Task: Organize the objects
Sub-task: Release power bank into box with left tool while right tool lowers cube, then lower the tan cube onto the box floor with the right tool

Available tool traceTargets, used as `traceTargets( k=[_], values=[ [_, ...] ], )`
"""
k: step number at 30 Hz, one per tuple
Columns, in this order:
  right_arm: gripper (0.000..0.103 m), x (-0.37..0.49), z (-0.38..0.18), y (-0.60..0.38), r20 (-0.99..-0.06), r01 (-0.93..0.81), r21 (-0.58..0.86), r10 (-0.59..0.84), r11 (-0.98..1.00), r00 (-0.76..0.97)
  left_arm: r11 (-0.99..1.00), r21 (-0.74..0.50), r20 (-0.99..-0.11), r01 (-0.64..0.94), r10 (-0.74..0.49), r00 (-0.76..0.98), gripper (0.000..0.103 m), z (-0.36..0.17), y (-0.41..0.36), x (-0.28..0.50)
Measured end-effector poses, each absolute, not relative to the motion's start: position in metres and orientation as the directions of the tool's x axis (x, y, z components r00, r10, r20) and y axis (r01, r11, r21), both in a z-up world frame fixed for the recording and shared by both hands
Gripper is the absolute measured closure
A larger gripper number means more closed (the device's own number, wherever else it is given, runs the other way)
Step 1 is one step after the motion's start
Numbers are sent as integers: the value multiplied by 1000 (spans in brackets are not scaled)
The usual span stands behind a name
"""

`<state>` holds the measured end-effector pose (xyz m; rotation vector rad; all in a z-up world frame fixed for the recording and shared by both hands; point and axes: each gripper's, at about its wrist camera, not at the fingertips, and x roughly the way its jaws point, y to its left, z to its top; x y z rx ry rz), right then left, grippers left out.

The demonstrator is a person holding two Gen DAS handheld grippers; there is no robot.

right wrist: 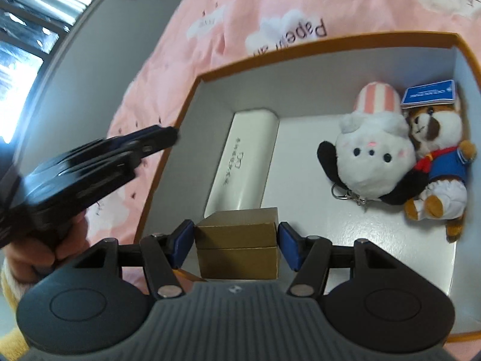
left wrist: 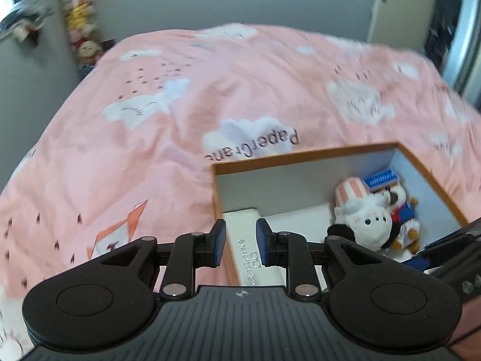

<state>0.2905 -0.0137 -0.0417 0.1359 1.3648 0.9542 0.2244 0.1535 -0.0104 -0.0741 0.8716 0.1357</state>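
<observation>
An orange-rimmed box [right wrist: 330, 40] with a white inside lies on the pink bed. In it are a white case [right wrist: 243, 159], a white plush [right wrist: 372, 156] with a striped hat, and a brown plush [right wrist: 436, 162] in blue with a blue tag. My right gripper [right wrist: 236, 245] is inside the box with its pads at both sides of a small gold box [right wrist: 237, 246], which rests near the case's near end. My left gripper [left wrist: 240, 245] is open and empty above the box's left wall [left wrist: 219, 198], over the white case [left wrist: 249, 240]. The white plush [left wrist: 363, 222] shows there too.
The pink cloud-print duvet [left wrist: 210, 96] covers the bed around the box. A shelf of plush toys [left wrist: 79, 21] stands at the far left against the grey wall. A window [right wrist: 21, 45] lies at the left in the right wrist view.
</observation>
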Motion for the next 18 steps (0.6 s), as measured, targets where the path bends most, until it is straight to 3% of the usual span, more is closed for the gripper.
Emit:
traceTargets(
  k=[10, 18],
  values=[
    [41, 309, -65, 33, -825, -479, 565, 484, 672, -293, 961, -124, -756, -247, 70, 651, 74, -22, 184, 204],
    [35, 305, -67, 41, -841, -492, 540, 445, 682, -307, 952, -171, -745, -253, 43, 665, 74, -26, 190, 200]
  ],
)
